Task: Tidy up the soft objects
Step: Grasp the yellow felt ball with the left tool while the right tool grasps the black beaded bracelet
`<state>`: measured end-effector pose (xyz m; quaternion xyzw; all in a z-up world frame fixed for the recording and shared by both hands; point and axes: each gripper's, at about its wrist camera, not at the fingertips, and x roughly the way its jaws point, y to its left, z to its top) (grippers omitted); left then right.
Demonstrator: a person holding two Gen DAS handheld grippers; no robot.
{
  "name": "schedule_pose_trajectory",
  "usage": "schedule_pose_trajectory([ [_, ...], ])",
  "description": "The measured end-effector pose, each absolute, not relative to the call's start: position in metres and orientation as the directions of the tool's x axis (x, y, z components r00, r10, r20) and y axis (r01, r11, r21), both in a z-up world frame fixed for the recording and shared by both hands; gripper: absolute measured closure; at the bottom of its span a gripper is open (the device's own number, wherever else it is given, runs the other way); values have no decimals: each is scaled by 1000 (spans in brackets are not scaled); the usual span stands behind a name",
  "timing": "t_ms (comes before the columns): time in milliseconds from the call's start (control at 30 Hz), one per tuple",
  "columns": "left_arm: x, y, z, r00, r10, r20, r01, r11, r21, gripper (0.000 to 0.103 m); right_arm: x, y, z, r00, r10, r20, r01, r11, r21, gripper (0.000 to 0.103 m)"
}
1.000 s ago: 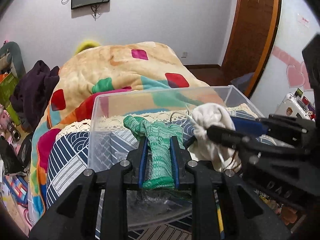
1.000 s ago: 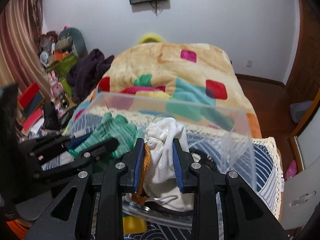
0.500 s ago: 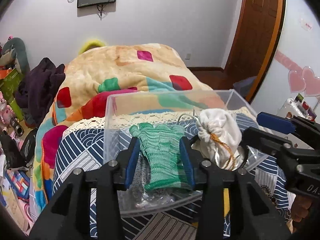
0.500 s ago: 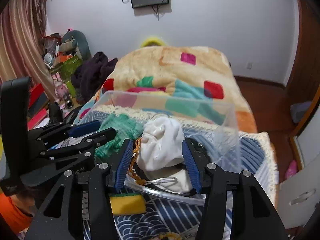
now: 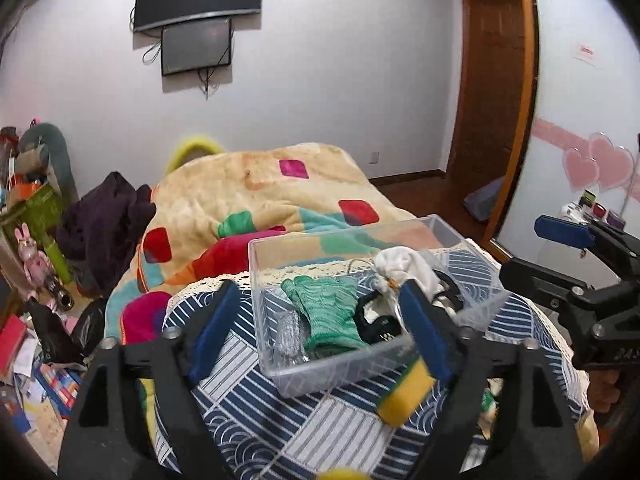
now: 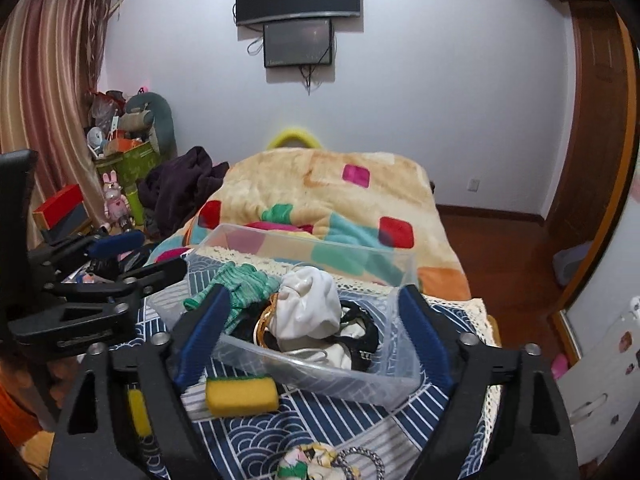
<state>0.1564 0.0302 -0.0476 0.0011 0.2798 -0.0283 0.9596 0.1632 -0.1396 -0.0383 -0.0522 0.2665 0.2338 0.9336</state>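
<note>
A clear plastic bin (image 5: 348, 370) (image 6: 320, 380) stands on a blue patterned cloth. In it lie a green knit glove (image 5: 330, 316) (image 6: 244, 286), a white drawstring pouch (image 5: 404, 266) (image 6: 310, 306) and dark items. My left gripper (image 5: 320, 326) is open and empty, held back above the bin's near side. My right gripper (image 6: 310, 336) is open and empty, also drawn back from the bin. A yellow sponge (image 6: 241, 395) (image 5: 406, 394) lies on the cloth in front of the bin.
A blue patterned cloth (image 6: 360, 432) covers the surface, with a small floral item (image 6: 308, 462) and a metal ring (image 6: 362, 460) at the front. Behind is a bed with a patchwork blanket (image 5: 260, 200). Clutter sits at the left (image 6: 120, 152).
Both grippers opened, let go of the glove and the pouch in the bin, and pulled back and up. The sponge came into view.
</note>
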Motion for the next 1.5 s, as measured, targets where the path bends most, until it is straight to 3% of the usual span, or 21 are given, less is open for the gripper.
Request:
schedule_pose_trajectory([
  [67, 145, 29, -45, 848, -52, -527, 56, 998, -8, 4, 157, -143, -38, 752, 413, -515, -465, 885, 30, 8],
  [100, 140, 29, -45, 852, -46, -521, 50, 999, -5, 3, 155, -145, -39, 752, 413, -514, -463, 886, 33, 1],
  [133, 136, 29, -46, 851, -46, -522, 51, 999, -6, 2, 153, -145, -39, 753, 410, -514, -460, 887, 34, 0],
  [700, 99, 39, -118, 720, -70, -691, 57, 997, -42, 2, 121, -193, -96, 711, 328, -623, -371, 926, 64, 0],
  [933, 85, 29, -134, 708, -70, -703, 95, 995, -3, 2, 129, -211, -132, 621, 300, -724, -330, 938, 106, 27],
  [1133, 81, 21, -137, 710, -87, -699, 117, 993, -5, 2, 127, -214, -144, 591, 300, -749, -323, 939, 121, 46],
  [1267, 85, 23, -144, 685, -112, -720, 117, 992, -42, 16, 127, -219, -145, 592, 288, -752, -304, 945, 123, 49],
  [1400, 89, 28, -151, 666, -131, -735, 109, 991, -78, 21, 131, -224, -148, 588, 281, -758, -288, 949, 129, 50],
  [1467, 91, 30, -155, 658, -132, -741, 104, 991, -84, 27, 133, -222, -149, 585, 281, -761, -286, 949, 130, 56],
  [1500, 92, 30, -158, 650, -137, -747, 104, 990, -91, 30, 135, -221, -151, 581, 278, -764, -286, 950, 128, 65],
])
